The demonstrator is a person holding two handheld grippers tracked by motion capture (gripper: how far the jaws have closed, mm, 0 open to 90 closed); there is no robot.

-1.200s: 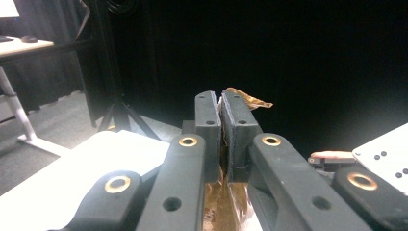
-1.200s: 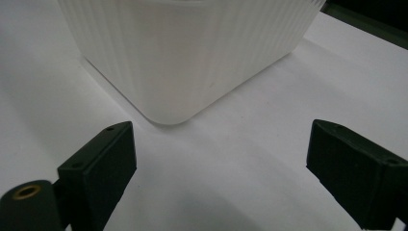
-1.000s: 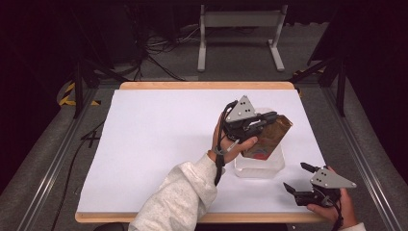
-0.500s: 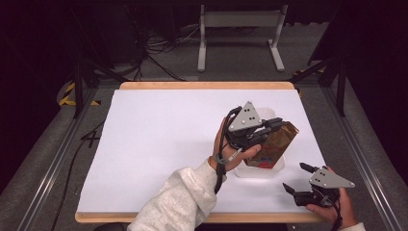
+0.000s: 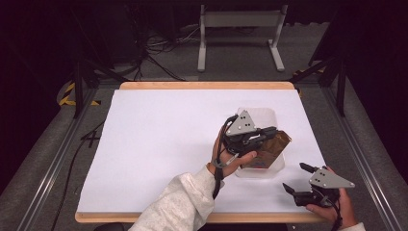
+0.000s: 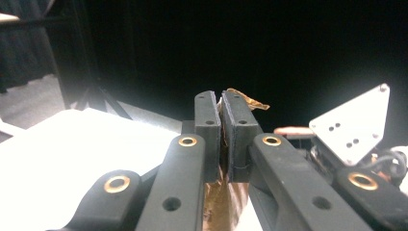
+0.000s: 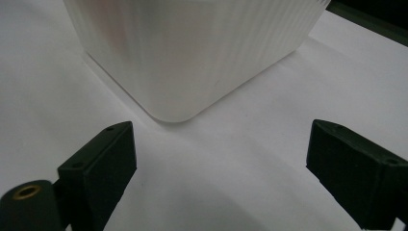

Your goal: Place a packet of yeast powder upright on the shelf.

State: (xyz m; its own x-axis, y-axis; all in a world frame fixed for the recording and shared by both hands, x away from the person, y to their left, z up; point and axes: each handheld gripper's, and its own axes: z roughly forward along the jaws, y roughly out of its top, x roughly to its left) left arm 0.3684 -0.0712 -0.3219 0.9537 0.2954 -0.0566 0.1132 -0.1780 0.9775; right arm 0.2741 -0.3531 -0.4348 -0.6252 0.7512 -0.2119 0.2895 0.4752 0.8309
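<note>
A crumpled brown packet (image 5: 275,144) is held tilted over a translucent white container (image 5: 263,169) on the right side of the table. My left gripper (image 5: 271,133) is shut on the packet's upper edge. In the left gripper view the jaws (image 6: 221,103) press together on the brown packet (image 6: 243,99), which also hangs below them. My right gripper (image 5: 294,176) rests near the table's front right corner, open and holding nothing, just right of the container. The right gripper view shows the open gripper (image 7: 221,144) facing a rounded corner of the ribbed container (image 7: 192,48).
The table is covered by a white sheet (image 5: 159,139) with a wooden edge (image 5: 207,85) at the back. A metal frame (image 5: 238,33) and cables lie on the floor beyond. The other gripper's grey plate (image 6: 356,122) shows in the left gripper view.
My left gripper has carried the brown packet slightly down and toward the near side over the container, tilting it more. The right gripper has stayed put.
</note>
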